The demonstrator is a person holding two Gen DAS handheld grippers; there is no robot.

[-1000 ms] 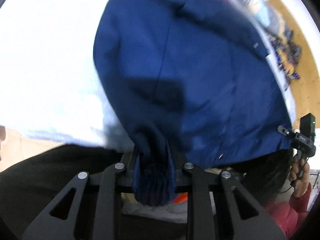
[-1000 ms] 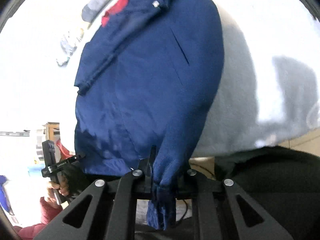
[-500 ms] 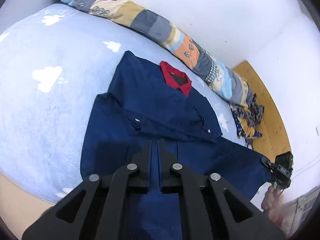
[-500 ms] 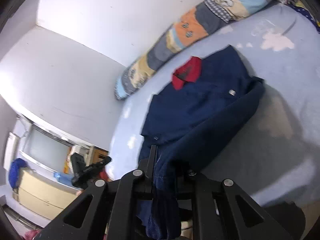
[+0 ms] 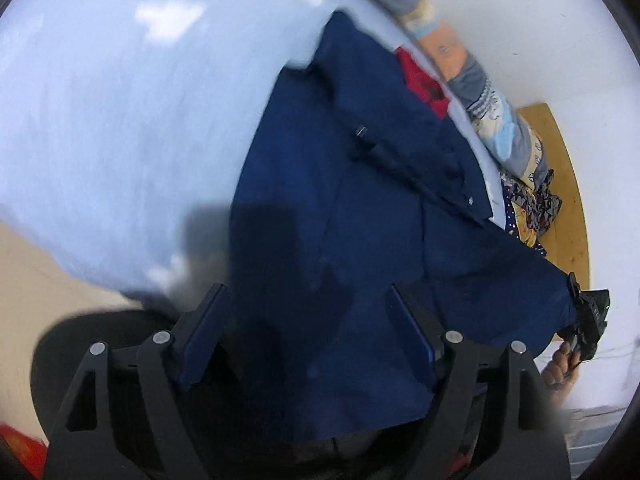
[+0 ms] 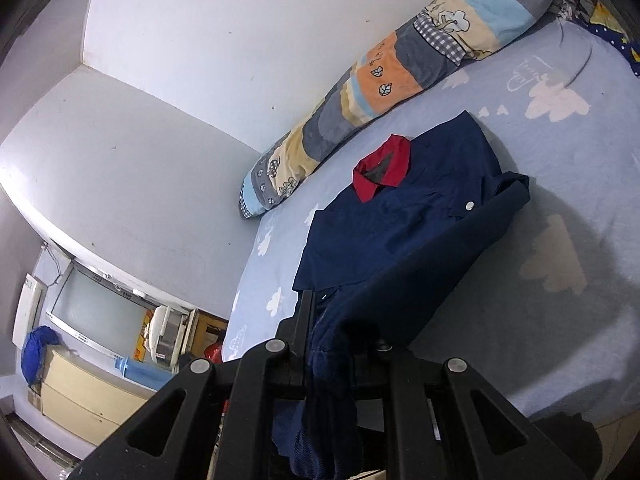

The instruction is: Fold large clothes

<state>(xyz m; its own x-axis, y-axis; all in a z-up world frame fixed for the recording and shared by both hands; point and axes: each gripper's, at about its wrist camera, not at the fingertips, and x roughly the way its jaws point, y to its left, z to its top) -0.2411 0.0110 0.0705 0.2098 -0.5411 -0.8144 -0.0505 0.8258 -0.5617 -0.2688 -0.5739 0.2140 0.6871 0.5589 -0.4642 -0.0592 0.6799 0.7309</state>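
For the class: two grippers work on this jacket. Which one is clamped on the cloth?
The right gripper: its jaws pinch a bunched edge of the blue jacket. The left gripper has just opened; the cloth lies loose between its spread jaws.

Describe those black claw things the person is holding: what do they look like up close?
Each gripper is matte black plastic: the left gripper and right gripper have angular linkage arms with triangular cut-outs and round silver pivot screws. The left one's flat fingers carry blue pads. No cables are visible.

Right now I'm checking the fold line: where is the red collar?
In the right wrist view, the red collar lies at the navy jacket's far end on the bed, beside the patchwork bolster.
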